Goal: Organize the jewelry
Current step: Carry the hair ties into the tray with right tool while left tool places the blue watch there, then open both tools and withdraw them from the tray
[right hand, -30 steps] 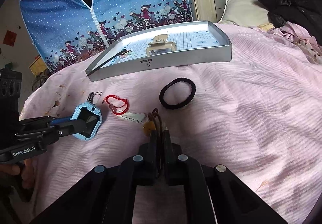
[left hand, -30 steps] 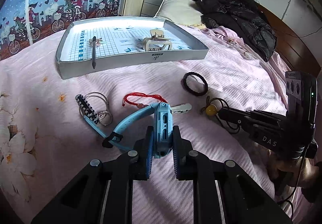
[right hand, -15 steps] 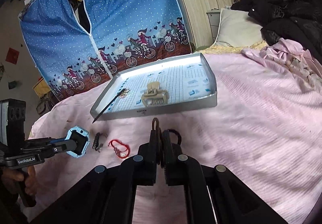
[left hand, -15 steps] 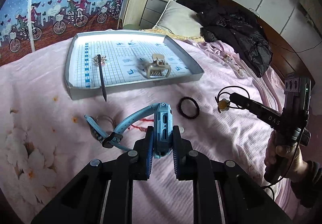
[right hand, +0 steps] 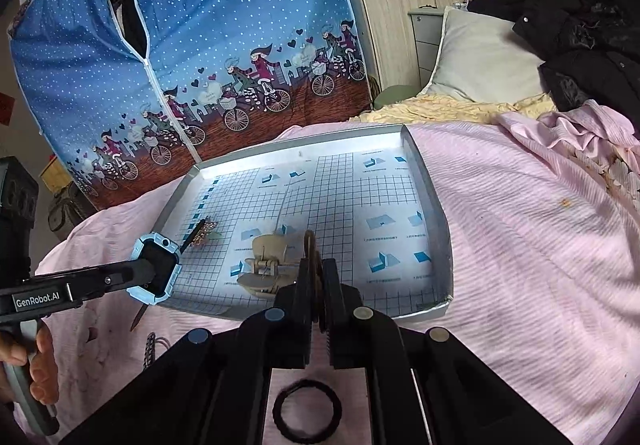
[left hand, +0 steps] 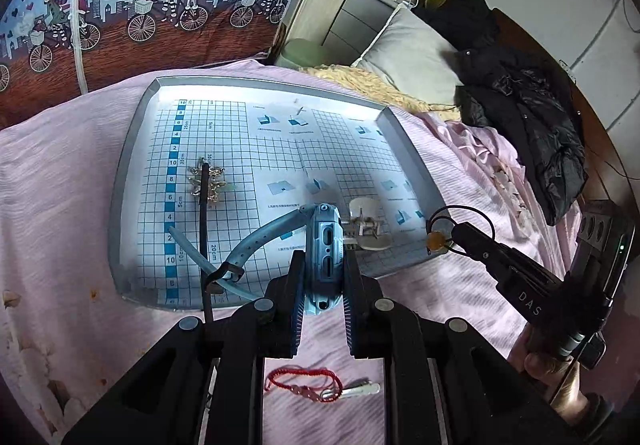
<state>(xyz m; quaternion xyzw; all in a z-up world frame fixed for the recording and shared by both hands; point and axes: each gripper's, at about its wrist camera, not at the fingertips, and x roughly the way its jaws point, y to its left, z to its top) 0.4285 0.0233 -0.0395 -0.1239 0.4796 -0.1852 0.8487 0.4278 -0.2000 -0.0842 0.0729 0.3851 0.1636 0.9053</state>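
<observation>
Left tool (left hand: 322, 281) clenched on blue rubbery watch (left hand: 325, 245), square face, held over shallow metal tray (left hand: 120, 181) with grid liner. Right tool (right hand: 316, 281) clenched on dark cord with amber bead (left hand: 434, 241), above the tray's near right corner. Beige claw clip (right hand: 264, 265) lies in tray

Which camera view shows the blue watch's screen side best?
The right wrist view: the watch faces that camera, its dark screen framed in blue. The left wrist view shows only its side edge and strap, clamped in the left jaws.
</observation>
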